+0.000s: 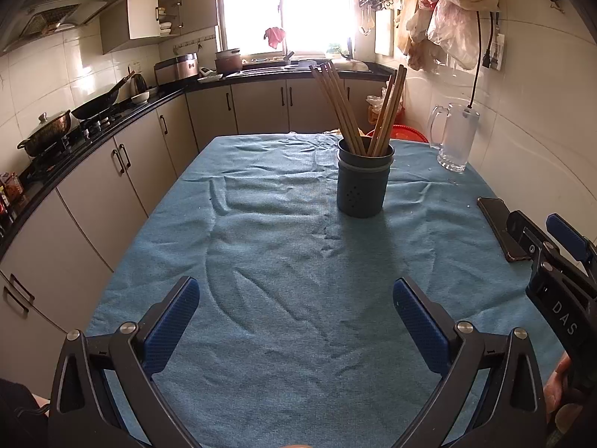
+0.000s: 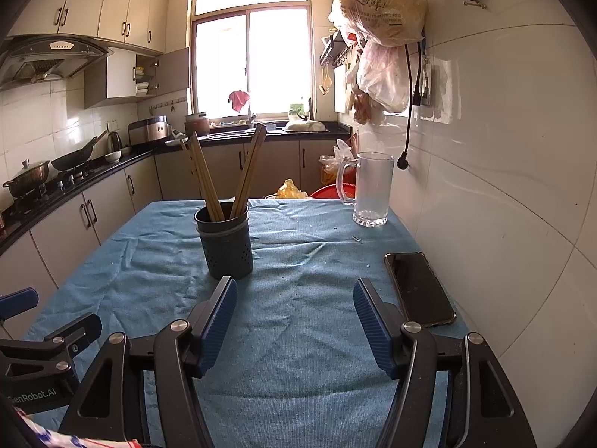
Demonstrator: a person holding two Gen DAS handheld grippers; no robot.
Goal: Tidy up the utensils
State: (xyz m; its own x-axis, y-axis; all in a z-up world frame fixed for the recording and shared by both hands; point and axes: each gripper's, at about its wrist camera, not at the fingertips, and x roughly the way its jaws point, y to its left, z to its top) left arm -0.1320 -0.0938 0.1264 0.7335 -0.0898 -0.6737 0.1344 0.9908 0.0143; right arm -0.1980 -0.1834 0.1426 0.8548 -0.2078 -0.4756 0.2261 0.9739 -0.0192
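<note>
Both grippers hung wide open and empty over the near end of the blue cloth (image 1: 283,254), the left gripper (image 1: 296,319) beside the right gripper (image 2: 294,321). The chopsticks (image 2: 220,175) stood upright in the holder (image 2: 225,246) mid-table, splayed in two bunches. The holder sat far and just left of the right jaws, which looked the nearer pair.

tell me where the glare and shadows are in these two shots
Left wrist view: the window is blown out white, and the dark blue perforated utensil holder casts a shadow toward the camera on the blue cloth. Right wrist view: the same window glares less, its frame visible; fisheye bends the tiled wall.
</note>
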